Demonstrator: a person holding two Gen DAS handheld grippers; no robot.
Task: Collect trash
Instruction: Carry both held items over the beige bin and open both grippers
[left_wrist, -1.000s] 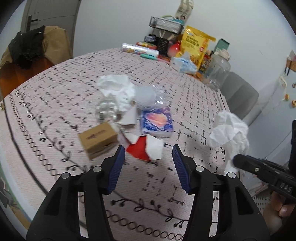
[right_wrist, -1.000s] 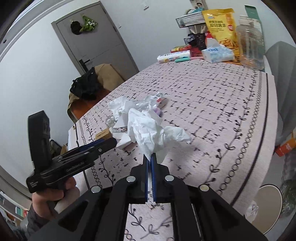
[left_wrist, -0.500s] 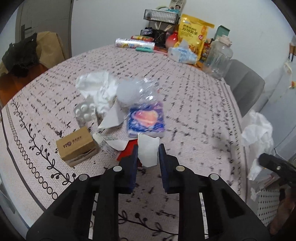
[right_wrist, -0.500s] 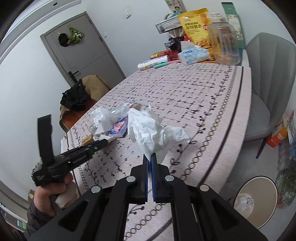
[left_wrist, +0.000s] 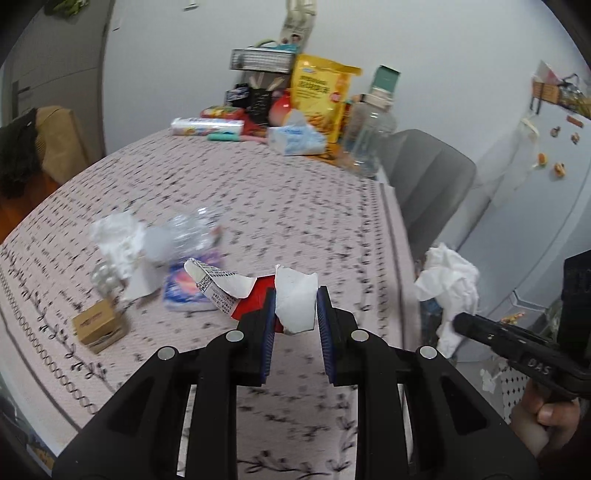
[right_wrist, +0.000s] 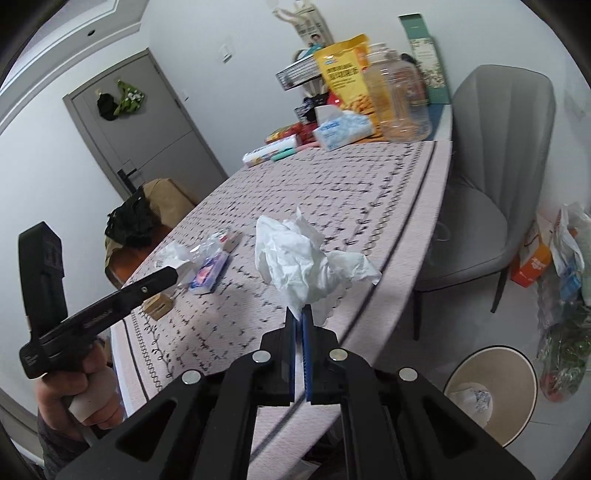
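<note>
The left gripper (left_wrist: 295, 308), jaws just closed, now lifts a torn red-and-white wrapper (left_wrist: 293, 304) off the tablecloth (left_wrist: 295, 206); the right gripper (right_wrist: 298, 319) stays clamped on crumpled tissue (right_wrist: 299, 264), with the bin (right_wrist: 493, 391) at lower right.

Probably home dining room: snack-cluttered table (right_wrist: 369, 192)

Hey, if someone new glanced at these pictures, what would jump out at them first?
Probably the crumpled white tissue pinched in the right tool, held up over the table edge, with a bin on the floor to the lower right. Next, the left tool clamping a torn red and white wrapper, with a pile of litter on the patterned tablecloth behind it.
</note>
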